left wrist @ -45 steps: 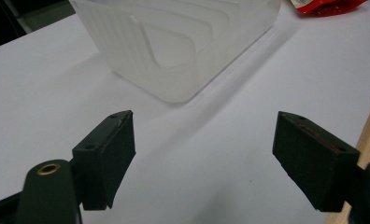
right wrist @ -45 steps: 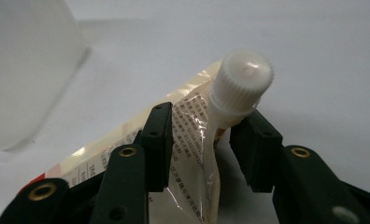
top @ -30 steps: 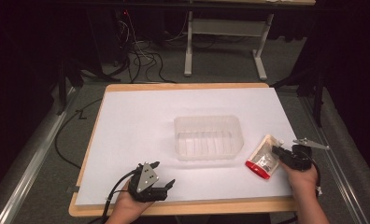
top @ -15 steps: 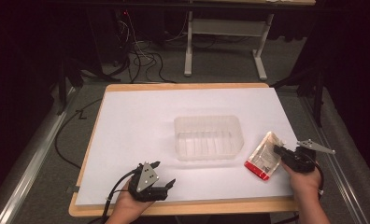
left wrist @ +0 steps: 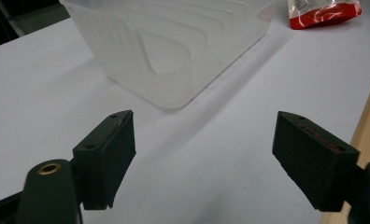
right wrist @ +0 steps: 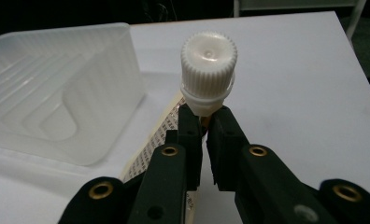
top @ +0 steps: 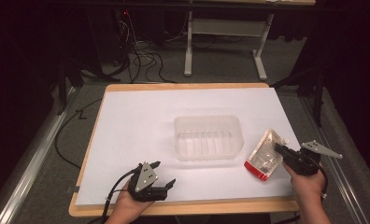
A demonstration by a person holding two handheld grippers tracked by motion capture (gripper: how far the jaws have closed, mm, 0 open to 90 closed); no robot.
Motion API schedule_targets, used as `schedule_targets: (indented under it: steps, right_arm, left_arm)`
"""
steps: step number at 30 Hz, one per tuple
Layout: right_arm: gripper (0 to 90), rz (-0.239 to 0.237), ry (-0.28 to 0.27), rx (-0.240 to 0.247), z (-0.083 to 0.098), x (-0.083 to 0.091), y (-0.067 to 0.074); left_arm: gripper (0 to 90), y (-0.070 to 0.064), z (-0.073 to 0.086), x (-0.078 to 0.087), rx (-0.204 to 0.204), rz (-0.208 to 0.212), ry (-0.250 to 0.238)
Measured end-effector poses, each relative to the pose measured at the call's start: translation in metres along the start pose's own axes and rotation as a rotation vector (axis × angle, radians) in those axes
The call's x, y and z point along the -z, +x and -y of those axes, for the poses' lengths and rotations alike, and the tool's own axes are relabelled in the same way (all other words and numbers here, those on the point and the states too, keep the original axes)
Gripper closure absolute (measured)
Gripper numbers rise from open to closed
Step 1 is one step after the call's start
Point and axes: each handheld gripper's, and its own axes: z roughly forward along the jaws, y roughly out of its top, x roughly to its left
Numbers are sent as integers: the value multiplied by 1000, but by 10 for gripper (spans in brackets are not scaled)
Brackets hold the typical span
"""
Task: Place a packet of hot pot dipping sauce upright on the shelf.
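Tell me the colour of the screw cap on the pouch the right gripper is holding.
White, with a ribbed side. The cap on the pouch shows best in the right gripper view, just above the right gripper.

A lab-like recording room: white-topped table (top: pixel 141 121), dark curtains, loose cables (top: pixel 141 60) on grey carpet, metal desk frame (top: pixel 225 32).

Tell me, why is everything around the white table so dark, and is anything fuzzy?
High view: light falls on the table, the room behind stays dim. Right gripper view: the white cap is sharp, the tool's near parts blur. Left gripper view: the clear tub casts a soft shadow.
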Motion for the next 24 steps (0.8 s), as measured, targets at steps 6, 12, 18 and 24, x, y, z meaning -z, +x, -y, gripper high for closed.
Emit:
schedule_targets:
  steps: [6,12,18,24]
  right_arm:
    - [852,-39,-54,13,-7,9,13]
    - [857,-60,-98,23,-11,15,20]
    - [858,-65,-133,28,-14,20,24]
    - [862,-50,-187,34,-18,26,24]
  left_arm:
    - [220,1,0,0,1,4,3]
    - [219,1,0,1,4,4,-2]
    - [219,2,0,2,5,7,-8]
    - [219,2,0,1,4,9,-11]
